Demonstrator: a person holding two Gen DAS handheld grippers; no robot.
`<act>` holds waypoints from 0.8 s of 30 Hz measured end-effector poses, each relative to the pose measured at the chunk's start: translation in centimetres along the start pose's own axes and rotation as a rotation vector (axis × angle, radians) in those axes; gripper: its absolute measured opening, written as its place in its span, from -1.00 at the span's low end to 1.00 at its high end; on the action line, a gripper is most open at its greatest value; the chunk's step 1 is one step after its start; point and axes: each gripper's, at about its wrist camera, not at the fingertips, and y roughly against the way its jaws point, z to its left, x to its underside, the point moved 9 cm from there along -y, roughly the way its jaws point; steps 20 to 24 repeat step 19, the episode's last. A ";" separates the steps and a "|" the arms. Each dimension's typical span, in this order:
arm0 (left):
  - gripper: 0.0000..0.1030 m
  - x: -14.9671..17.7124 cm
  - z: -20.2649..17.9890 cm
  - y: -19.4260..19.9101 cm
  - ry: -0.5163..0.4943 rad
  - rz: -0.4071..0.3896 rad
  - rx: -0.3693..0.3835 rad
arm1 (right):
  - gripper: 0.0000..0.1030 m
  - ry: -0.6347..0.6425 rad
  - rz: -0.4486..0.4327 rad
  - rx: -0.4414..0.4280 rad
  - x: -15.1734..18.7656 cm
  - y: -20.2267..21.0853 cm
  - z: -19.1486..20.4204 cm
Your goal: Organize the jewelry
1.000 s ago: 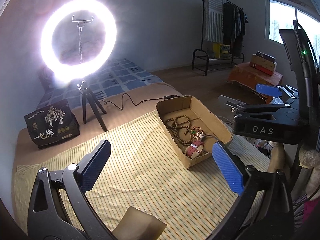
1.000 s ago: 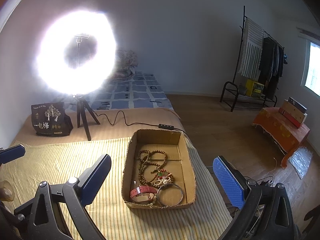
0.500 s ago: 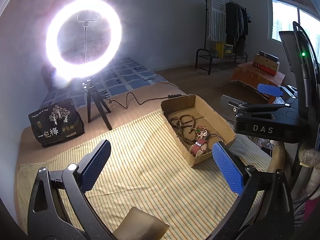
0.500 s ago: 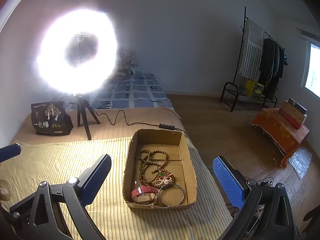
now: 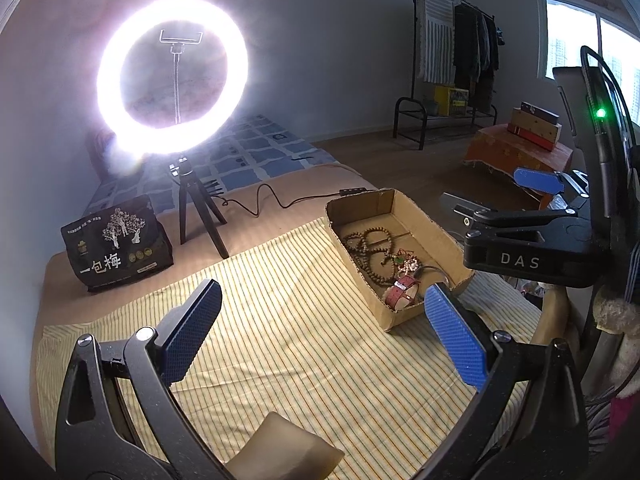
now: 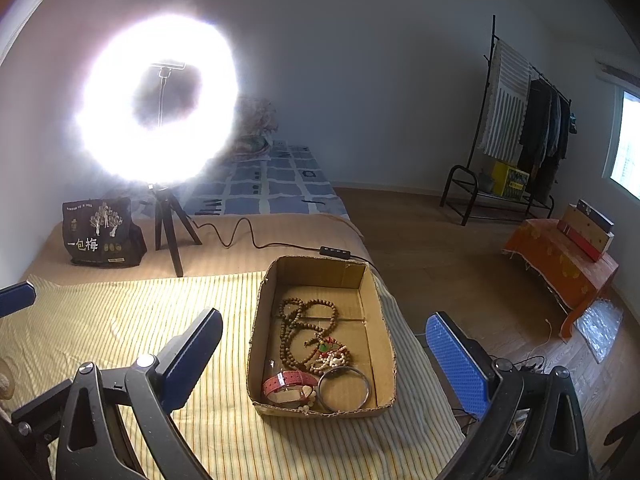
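A shallow cardboard box (image 6: 383, 312) (image 5: 420, 216) lies on the yellow striped cloth (image 6: 120, 320) (image 5: 280, 340). Inside it are brown bead strands (image 6: 298, 328) (image 5: 370, 246), a red watch strap (image 6: 289, 385) (image 5: 402, 290), a metal bangle (image 6: 345, 389) and a small cluster of pale and green beads (image 6: 330, 354). My right gripper (image 6: 324, 360) hovers open above the box's near end, with nothing between its blue pads. My left gripper (image 5: 320, 328) stands open over the cloth, left of the box, also empty. The right gripper's body (image 5: 532, 248) shows at the right edge of the left wrist view.
A bright ring light on a black tripod (image 6: 172, 232) (image 5: 196, 216) stands behind the cloth, its cable (image 6: 248, 236) running to the right. A black printed pouch (image 6: 100, 232) (image 5: 116, 240) sits at the back left. Floor, clothes rack (image 6: 516, 128) and an orange-covered stand (image 6: 560, 264) lie right.
Both wrist views have shifted slightly: the ring light and box sit a little further right in the left view. The jewelry has not moved, and both grippers stay open.
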 end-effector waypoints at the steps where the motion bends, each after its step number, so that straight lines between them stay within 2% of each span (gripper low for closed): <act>1: 1.00 0.0 0.0 0.1 0.001 -0.001 -0.002 | 0.99 0.000 0.000 0.000 0.0 0.0 0.0; 24: 1.00 -0.1 0.1 0.3 -0.029 -0.027 -0.022 | 0.99 0.008 0.001 -0.004 0.3 -0.2 0.4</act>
